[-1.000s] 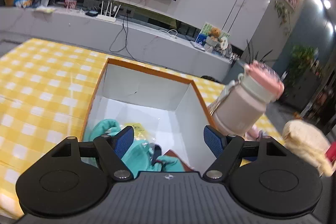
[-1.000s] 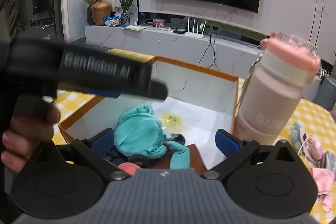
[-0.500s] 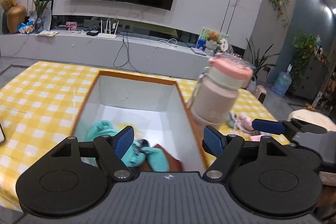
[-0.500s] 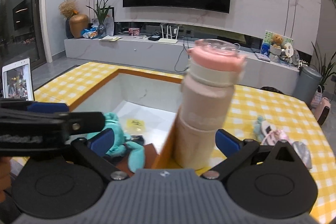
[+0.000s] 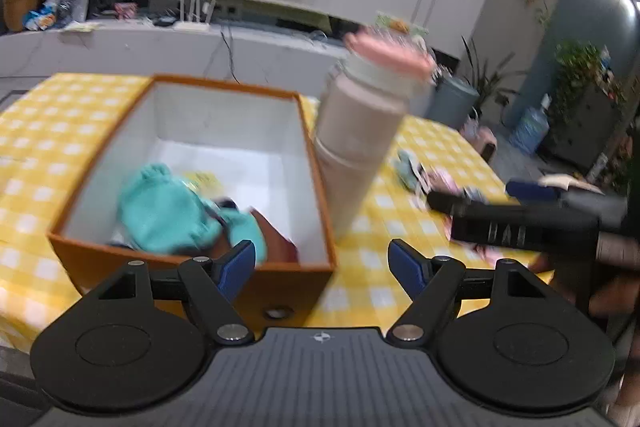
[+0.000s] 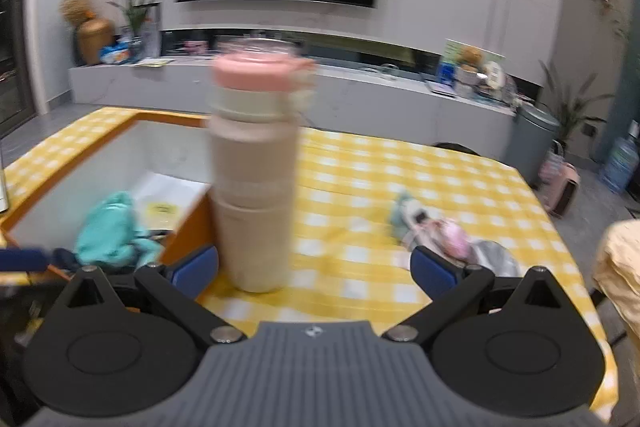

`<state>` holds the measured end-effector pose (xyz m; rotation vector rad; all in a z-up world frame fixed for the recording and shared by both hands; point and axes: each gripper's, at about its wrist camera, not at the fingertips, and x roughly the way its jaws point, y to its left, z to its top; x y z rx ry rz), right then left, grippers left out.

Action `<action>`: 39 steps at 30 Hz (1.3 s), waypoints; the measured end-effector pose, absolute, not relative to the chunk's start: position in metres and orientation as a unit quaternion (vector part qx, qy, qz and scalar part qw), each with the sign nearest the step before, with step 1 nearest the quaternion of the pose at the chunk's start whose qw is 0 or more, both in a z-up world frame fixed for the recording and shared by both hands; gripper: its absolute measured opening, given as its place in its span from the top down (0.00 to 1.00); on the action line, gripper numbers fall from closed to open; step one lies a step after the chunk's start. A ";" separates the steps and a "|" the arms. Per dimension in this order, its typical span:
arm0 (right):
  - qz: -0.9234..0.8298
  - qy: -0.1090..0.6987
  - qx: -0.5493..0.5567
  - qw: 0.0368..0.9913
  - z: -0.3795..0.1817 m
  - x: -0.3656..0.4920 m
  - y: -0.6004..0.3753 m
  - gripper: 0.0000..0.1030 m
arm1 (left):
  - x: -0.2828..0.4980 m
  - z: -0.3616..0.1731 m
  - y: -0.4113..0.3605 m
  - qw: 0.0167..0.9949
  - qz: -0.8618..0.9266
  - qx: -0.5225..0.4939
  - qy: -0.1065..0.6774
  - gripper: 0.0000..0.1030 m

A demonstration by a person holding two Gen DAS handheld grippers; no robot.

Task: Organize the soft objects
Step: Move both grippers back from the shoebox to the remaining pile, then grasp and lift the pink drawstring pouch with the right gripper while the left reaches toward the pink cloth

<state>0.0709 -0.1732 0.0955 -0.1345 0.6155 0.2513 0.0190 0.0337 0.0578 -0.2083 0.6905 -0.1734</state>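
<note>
Left gripper (image 5: 322,259) and right gripper (image 6: 314,269) both spread wide, empty; pink bottle (image 6: 254,183) upright beside orange box (image 5: 192,267).

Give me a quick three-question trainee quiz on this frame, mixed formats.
1. True or false: the left gripper is shut on the teal soft toy.
2. Where do the remaining soft items lie? A) inside the orange box B) on the yellow checked tablecloth C) on the floor
3. Fill in: the bottle with the pink lid stands just outside the box's ____ wall, seen from the right wrist view.

Key: 1 false; 2 B; 3 right
</note>
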 end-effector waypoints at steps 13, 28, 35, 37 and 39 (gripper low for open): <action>-0.018 0.376 -0.010 0.926 0.047 0.114 -0.289 0.03 | 0.030 0.011 -0.066 0.923 -0.146 -0.007 0.357 0.14; 0.032 0.372 0.084 0.924 0.020 0.203 -0.371 0.18 | 0.124 -0.031 -0.139 0.947 -0.100 -0.030 0.304 0.14; 0.133 0.378 -0.013 0.916 0.002 0.253 -0.360 0.40 | 0.172 -0.035 -0.141 0.946 -0.083 -0.071 0.306 0.14; 0.144 0.394 -0.011 0.908 -0.006 0.268 -0.360 0.41 | 0.174 -0.036 -0.137 0.945 -0.075 -0.079 0.308 0.14; 0.144 0.410 -0.023 0.900 -0.016 0.282 -0.358 0.41 | 0.172 -0.035 -0.135 0.945 -0.079 -0.078 0.308 0.14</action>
